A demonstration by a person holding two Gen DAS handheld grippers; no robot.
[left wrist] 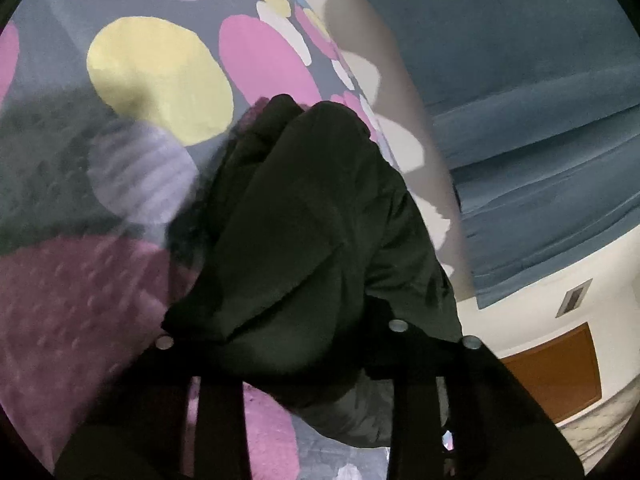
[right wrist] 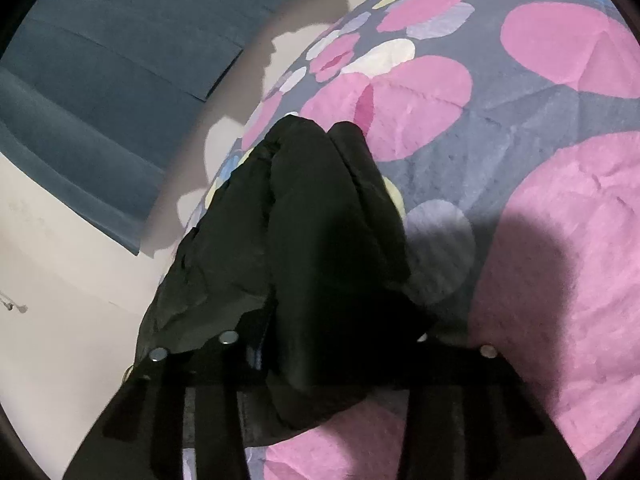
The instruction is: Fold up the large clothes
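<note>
A dark, near-black garment [left wrist: 304, 208] lies bunched on a bedspread [left wrist: 160, 76] printed with pink, yellow and lilac circles. In the left wrist view the cloth rises in a crumpled peak straight out of my left gripper [left wrist: 316, 300], whose fingertips are buried under it; the jaws stand narrow with fabric pinched between them. The right wrist view shows the same garment [right wrist: 320, 220] draped over and between the jaws of my right gripper [right wrist: 324, 320], fingertips hidden, with folds gathered into the grip. Both grippers sit low over the bedspread [right wrist: 560, 240].
The bed's edge runs close beside the garment, with pale floor or wall [right wrist: 60, 280] beyond. A blue curtain [left wrist: 520, 120] hangs past that edge and also shows as a blue curtain [right wrist: 100, 100] on the right gripper's left. A brown panel [left wrist: 556, 372] sits on the white wall.
</note>
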